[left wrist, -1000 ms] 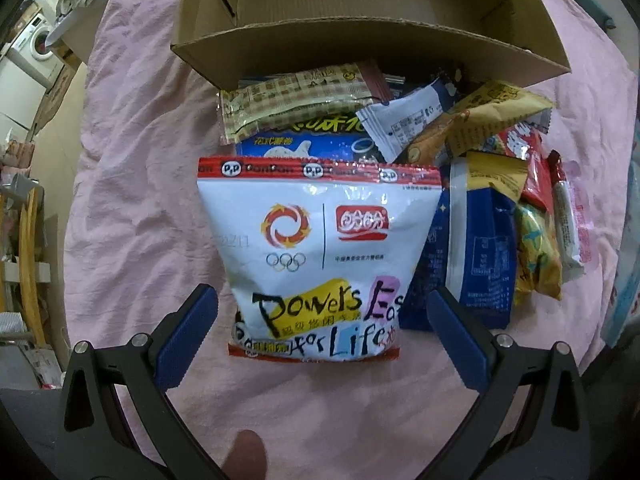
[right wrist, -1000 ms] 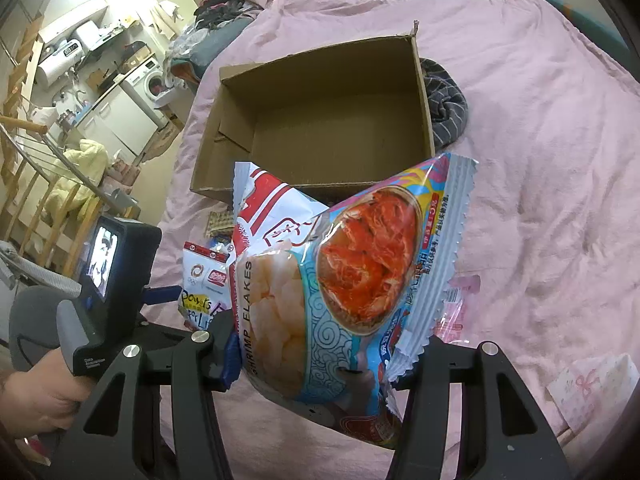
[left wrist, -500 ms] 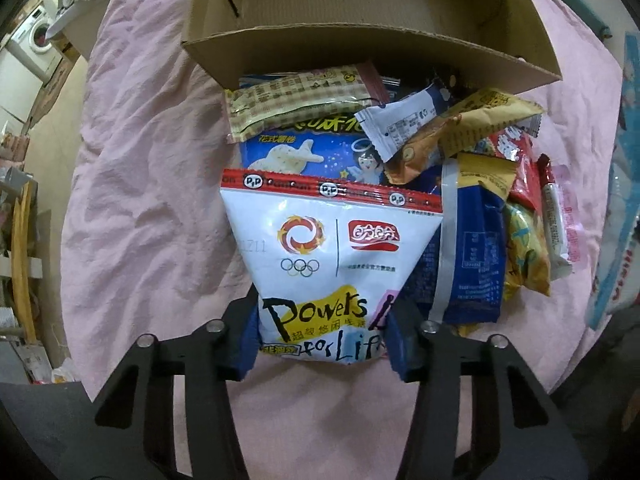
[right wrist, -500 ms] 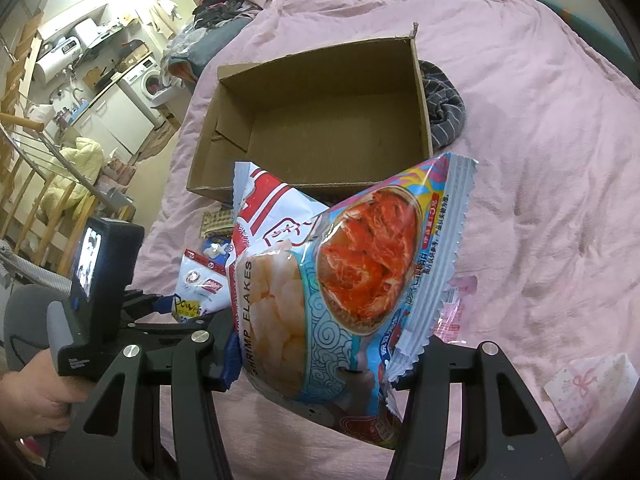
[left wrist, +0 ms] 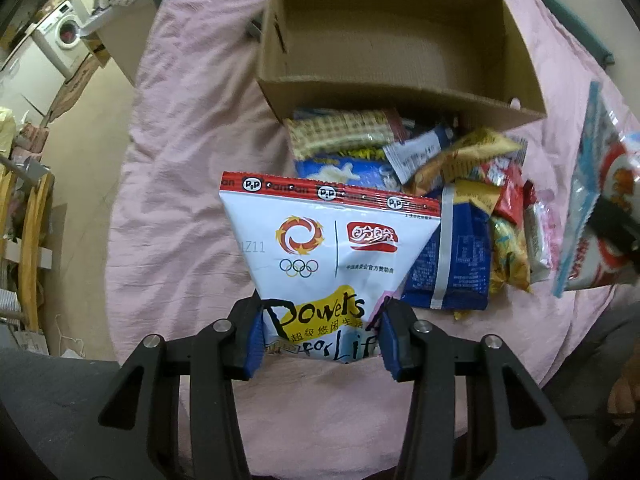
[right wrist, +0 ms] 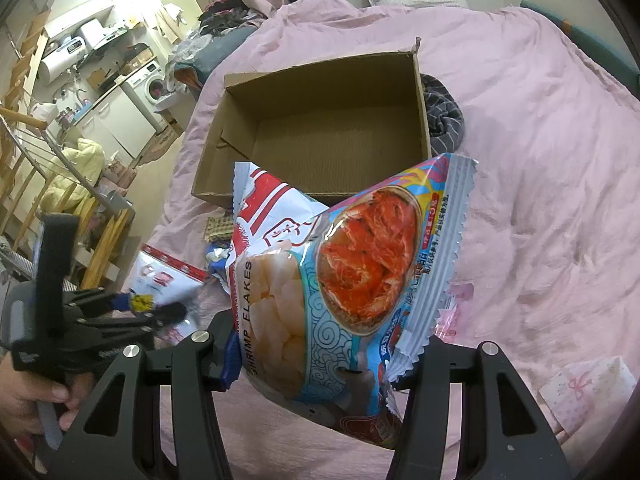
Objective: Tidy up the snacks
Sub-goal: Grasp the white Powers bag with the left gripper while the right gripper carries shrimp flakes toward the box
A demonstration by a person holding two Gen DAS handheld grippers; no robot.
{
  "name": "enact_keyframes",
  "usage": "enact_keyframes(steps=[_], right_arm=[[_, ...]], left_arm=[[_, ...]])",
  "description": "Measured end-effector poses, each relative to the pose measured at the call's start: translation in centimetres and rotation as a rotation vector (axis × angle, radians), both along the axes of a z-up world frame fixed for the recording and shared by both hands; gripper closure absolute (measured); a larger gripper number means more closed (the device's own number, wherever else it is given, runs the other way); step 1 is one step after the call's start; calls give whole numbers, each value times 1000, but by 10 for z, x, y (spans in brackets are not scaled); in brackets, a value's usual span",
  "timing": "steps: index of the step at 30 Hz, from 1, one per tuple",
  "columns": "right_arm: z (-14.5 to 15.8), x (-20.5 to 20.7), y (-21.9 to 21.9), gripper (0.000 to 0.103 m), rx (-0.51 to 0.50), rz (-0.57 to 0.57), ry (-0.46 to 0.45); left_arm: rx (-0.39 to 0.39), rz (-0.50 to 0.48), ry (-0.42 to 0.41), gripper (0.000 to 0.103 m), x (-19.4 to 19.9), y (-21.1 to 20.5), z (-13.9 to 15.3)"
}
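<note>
The white snack bag [left wrist: 320, 256] is clamped at its lower end between the blue pads of the left tool [left wrist: 320, 336], whose jaws have just been closing on it, and it hangs near the front wall of the empty cardboard box [left wrist: 400, 92], above the pile of snacks [left wrist: 460, 184] lying against that wall on the pink bed [left wrist: 180, 160]. The right tool [right wrist: 320, 364] is likewise clamped on a shrimp flakes bag [right wrist: 340, 280], held near the box's front wall. The step in hand appears to be loading the box; next, each bag likely needs carrying over the front wall and releasing inside.
</note>
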State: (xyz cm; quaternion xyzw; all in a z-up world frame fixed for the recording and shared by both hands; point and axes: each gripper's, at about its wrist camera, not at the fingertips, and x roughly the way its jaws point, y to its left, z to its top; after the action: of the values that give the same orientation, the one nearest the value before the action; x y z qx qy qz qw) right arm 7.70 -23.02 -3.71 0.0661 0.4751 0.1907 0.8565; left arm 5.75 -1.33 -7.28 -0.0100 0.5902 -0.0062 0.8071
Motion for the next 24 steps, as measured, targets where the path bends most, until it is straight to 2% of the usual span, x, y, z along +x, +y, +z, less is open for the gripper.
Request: enact_keyframes(steps=[7,11,18,24], right_arm=[[0,0,2,47,8,0,11],[13,5,-2,47,28,-1,-3],[45,31,2,47,55,11,-66],[52,65,11,47,36,18,-81]], left_arm=[[-33,8,-37,62,2,5,23],[-56,1,-82,62,13,7,43],[-73,-30,-168,62,50,3,84],[-90,-33,-201,62,87,3,96]])
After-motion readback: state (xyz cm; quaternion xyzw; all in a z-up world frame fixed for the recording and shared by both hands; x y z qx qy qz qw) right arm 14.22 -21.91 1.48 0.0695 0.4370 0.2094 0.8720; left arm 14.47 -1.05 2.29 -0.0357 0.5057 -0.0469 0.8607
